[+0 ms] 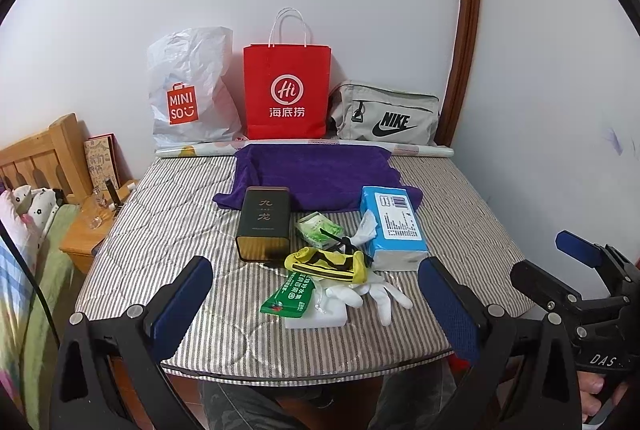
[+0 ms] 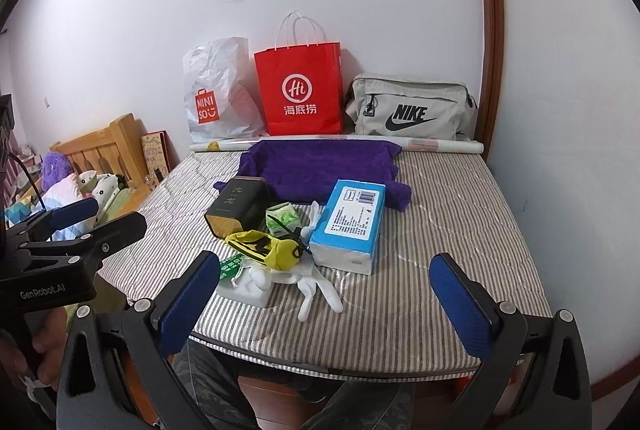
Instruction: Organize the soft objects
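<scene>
A striped mattress (image 1: pixel 168 214) (image 2: pixel 440 230) carries a small heap. In it lie a yellow and black sock (image 1: pixel 326 260) (image 2: pixel 266 248), white gloves (image 1: pixel 372 294) (image 2: pixel 316 288), a green packet (image 1: pixel 286 300) (image 2: pixel 230 266), a blue tissue pack (image 1: pixel 394 226) (image 2: pixel 350 224), a dark tin (image 1: pixel 264 224) (image 2: pixel 236 208) and a small green tissue pack (image 1: pixel 318 228) (image 2: pixel 282 218). A purple towel (image 1: pixel 316 176) (image 2: pixel 324 168) lies spread behind them. My left gripper (image 1: pixel 316 306) hangs open over the near edge before the heap. My right gripper (image 2: pixel 328 304) is open too, empty, just right of the heap.
Against the wall stand a white Miniso bag (image 1: pixel 188 90) (image 2: pixel 218 94), a red paper bag (image 1: pixel 286 90) (image 2: pixel 300 90) and a grey Nike bag (image 1: pixel 386 118) (image 2: pixel 412 110). A rolled sheet (image 1: pixel 420 150) lies before them. A wooden nightstand (image 1: pixel 86 230) and a bed stand to the left.
</scene>
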